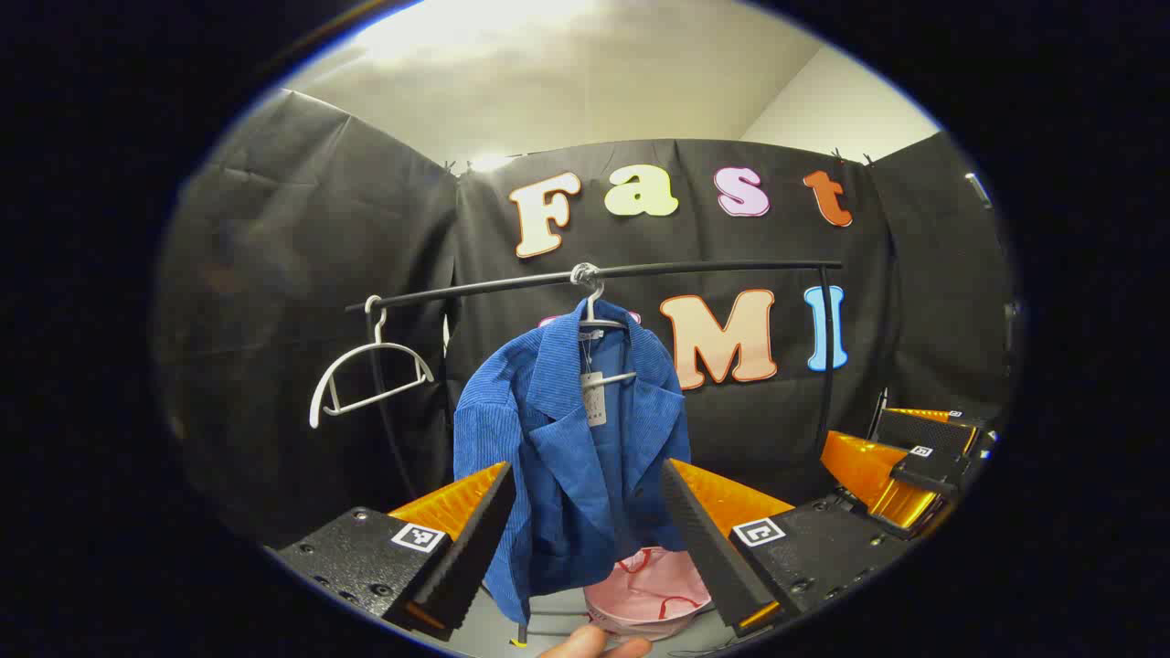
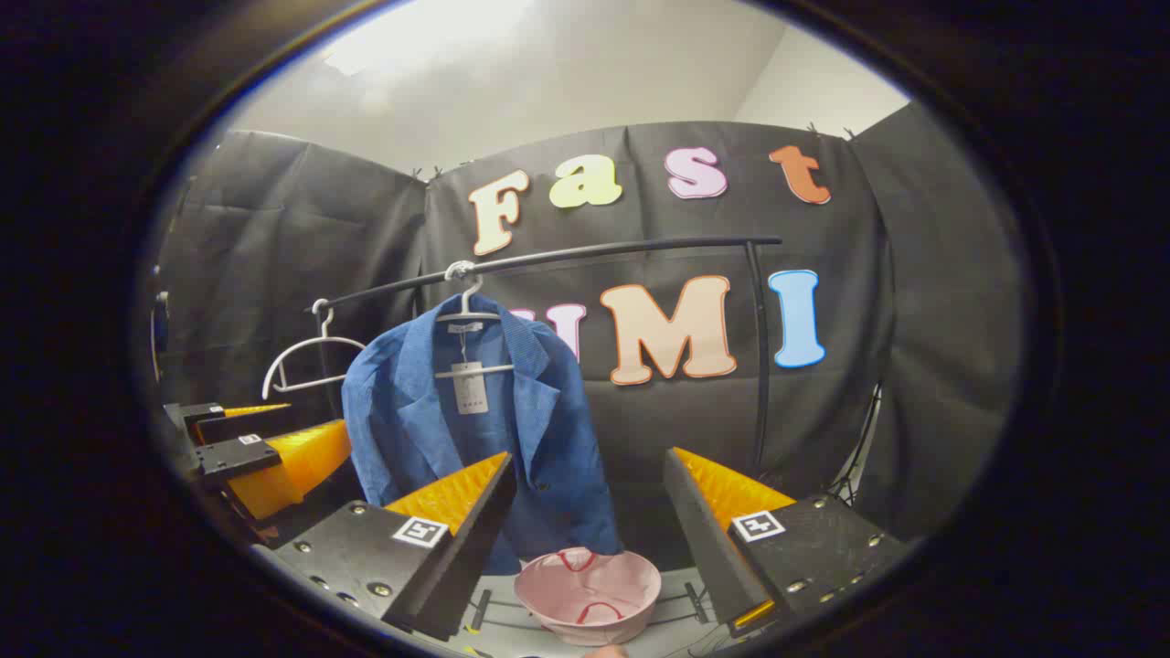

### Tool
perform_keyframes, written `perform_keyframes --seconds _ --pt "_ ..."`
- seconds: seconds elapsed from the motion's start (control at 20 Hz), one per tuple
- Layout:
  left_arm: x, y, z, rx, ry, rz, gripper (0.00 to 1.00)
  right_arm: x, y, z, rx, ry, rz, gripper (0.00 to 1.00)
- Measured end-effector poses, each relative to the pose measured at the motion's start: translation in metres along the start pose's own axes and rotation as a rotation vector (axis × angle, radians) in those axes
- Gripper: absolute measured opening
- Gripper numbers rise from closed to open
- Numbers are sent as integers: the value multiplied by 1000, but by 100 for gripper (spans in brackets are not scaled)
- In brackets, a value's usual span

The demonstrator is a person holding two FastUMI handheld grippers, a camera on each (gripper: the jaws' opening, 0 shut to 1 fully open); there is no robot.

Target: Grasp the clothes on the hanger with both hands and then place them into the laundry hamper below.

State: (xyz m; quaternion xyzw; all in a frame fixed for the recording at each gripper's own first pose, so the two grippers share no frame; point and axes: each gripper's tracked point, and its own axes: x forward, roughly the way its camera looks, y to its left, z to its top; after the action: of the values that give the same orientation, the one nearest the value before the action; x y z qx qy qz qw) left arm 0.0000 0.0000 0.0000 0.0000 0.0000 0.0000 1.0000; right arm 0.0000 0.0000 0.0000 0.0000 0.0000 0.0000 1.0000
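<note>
In the left gripper view, the left gripper is pointing straight at a blue corduroy jacket that is hanging from a white plastic hanger on a black metal rail. Its jaws are standing wide apart with nothing between them, framing the jacket's lower half without touching it. A second, empty white hanger is dangling farther along the rail. Below the jacket's hem a pale pink fabric laundry hamper is sitting on the floor, partly hidden behind the cloth. The right gripper is showing off to one side, and I cannot tell its spread from here.

In the right gripper view, the right gripper is also gaping open and holding nothing, aimed more at the hamper, which is sitting almost directly under the jacket. The jacket is hanging from its hanger well apart from these fingers.

The jacket is probably going to behave as a soft, floppy, fairly light thing (ribbed cloth, so likely not slippery) that sags once it is off the hanger. Pinching thick fabric at each shoulder, just beside the hanger's ends, looks best; the paper tag at the collar is worth avoiding.
</note>
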Motion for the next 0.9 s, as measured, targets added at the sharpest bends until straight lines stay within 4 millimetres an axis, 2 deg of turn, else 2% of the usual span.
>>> perform_keyframes --seconds 0.2,0.25,0.4,0.55,0.65,0.7,0.75,0.8,0.9 --pt "13 8 -5 -1 12 -4 100 7 -3 8 -5 -36 -15 97" --pt "18 8 -7 3 21 -5 100 8 -4 8 -18 -40 -15 94" --pt "32 12 -11 3 9 -9 100 17 -3 4 -58 -55 -29 97" --pt "42 5 -22 10 35 -56 100 31 -6 -9 -34 -23 -85 97" --pt "52 7 -24 15 37 -73 100 42 -3 -8 -2 -9 -96 100" --pt "55 4 -25 14 36 -83 98 46 -2 -7 4 -11 -101 98" --pt "59 3 -28 14 45 -87 98 48 -4 -8 3 -4 -110 94" --pt "63 3 -32 16 57 -88 98 49 -6 -9 -2 5 -120 98" --pt "71 3 -36 14 68 -86 98 49 -11 -9 -8 8 -134 98"
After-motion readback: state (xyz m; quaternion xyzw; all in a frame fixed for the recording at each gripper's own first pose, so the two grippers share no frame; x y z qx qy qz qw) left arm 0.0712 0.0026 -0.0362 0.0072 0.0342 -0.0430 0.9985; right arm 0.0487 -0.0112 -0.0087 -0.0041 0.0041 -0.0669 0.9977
